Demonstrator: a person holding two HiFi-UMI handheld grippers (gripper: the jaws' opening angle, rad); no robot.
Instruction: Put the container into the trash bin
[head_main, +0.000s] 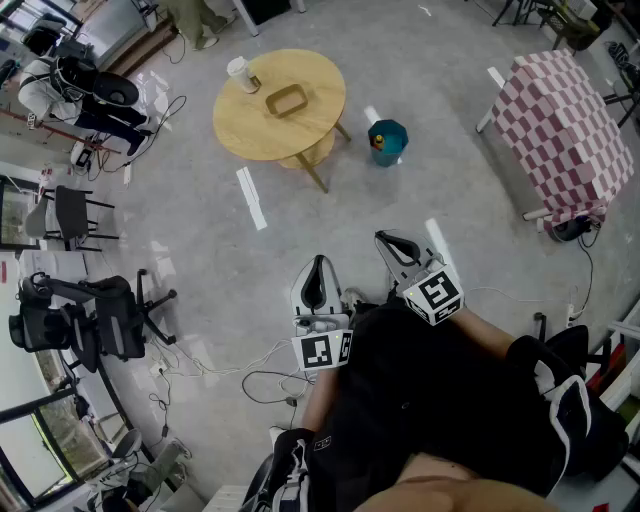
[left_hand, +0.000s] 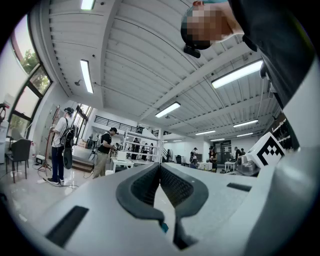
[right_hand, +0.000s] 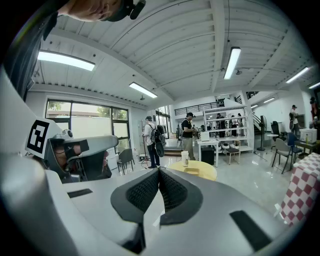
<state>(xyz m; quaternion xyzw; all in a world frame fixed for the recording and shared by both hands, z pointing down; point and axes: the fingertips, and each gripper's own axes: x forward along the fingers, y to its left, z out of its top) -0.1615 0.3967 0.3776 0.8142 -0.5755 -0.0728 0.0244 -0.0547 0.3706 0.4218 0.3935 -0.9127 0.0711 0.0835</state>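
Note:
A shallow brown container (head_main: 287, 100) lies on a round wooden table (head_main: 300, 135) far ahead of me, beside a white cup (head_main: 240, 72). A teal trash bin (head_main: 387, 140) stands on the floor just right of the table. My left gripper (head_main: 318, 264) and right gripper (head_main: 383, 240) are held close to my body, well short of the table, both shut with nothing between the jaws. In the right gripper view, the table (right_hand: 205, 172), cup (right_hand: 185, 158) and container (right_hand: 191, 170) lie beyond the shut right gripper (right_hand: 159, 173). The left gripper (left_hand: 160, 168) faces the room, also shut.
A table under a red-and-white checked cloth (head_main: 565, 125) stands at the right. Black office chairs (head_main: 90, 315) and equipment line the left side. Cables (head_main: 250, 375) trail over the floor near my feet. People (right_hand: 150, 140) stand by desks in the background.

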